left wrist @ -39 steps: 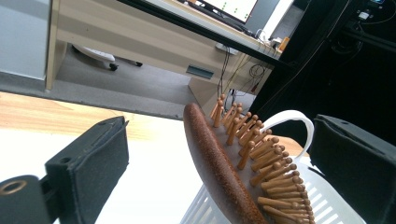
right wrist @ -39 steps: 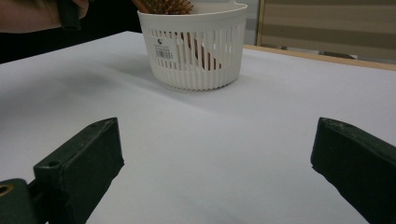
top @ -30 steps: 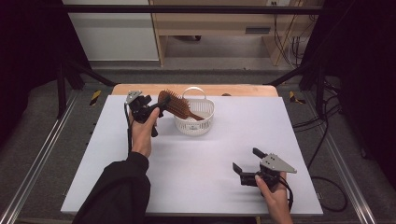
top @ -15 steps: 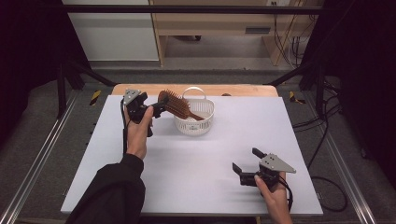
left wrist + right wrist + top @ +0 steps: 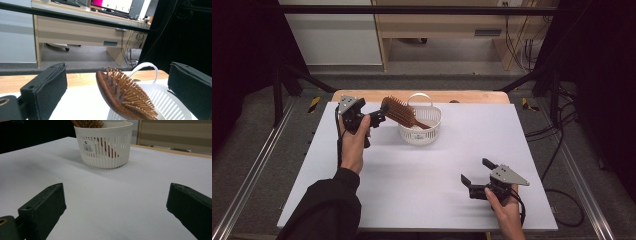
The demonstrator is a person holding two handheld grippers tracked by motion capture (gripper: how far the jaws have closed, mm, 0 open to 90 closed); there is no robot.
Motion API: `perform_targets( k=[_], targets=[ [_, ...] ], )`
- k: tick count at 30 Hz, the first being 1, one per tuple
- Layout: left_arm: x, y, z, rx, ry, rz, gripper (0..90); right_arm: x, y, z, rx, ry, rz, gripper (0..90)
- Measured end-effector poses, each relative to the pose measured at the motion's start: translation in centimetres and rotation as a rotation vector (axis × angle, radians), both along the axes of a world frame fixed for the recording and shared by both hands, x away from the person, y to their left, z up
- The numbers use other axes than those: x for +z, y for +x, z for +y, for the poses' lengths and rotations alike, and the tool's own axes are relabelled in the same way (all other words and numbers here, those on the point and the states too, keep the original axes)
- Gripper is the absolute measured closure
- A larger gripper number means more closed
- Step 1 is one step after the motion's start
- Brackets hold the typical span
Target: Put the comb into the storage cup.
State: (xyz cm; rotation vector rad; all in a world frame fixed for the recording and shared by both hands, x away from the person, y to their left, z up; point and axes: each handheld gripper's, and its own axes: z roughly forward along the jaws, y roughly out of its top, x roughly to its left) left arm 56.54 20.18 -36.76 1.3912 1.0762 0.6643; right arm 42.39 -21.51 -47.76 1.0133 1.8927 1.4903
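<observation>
A brown wooden hairbrush [image 5: 398, 111] leans in a white slotted basket [image 5: 419, 132]. Its handle is down inside and its bristled head sticks out over the left rim. My left gripper [image 5: 379, 118] is held just left of the brush head, open. In the left gripper view the brush [image 5: 112, 97] lies ahead between the wide-apart jaws, with a gap on each side. My right gripper [image 5: 473, 170] rests open near the table's front right with nothing between its fingers. It faces the basket [image 5: 105, 147] across bare white surface.
The white board [image 5: 412, 185] covers a wooden table whose far edge [image 5: 422, 95] shows behind the basket. Metal rails run along both sides of the table. A desk with cables stands beyond on the floor.
My left hand and gripper have drifted slightly left, away from the brush head. The brush, the basket and the right gripper have stayed where they were.
</observation>
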Motion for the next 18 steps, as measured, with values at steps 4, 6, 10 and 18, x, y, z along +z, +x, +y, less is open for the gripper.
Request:
perform_targets(
  k=[4, 6, 10, 18],
  targets=[
    [0.0, -0.4, 0.1, -0.004, 0.014, -0.008, 2.2, 0.0, 0.0, 0.0, 0.001, 0.0, 0.0, 2.3],
    [0.0, -0.6, 0.2, -0.006, 0.016, -0.01, 2.2, 0.0, 0.0, 0.0, 0.001, 0.0, 0.0, 2.3],
    [-0.2, -1.0, 0.6, -0.01, 0.019, -0.016, 2.2, 0.0, 0.0, 0.0, 0.001, -0.001, 0.0, 2.3],
    [-0.4, -1.8, 1.5, -0.003, 0.028, -0.023, 2.2, 0.0, 0.0, 0.0, 0.002, -0.002, -0.001, 2.3]
  ],
)
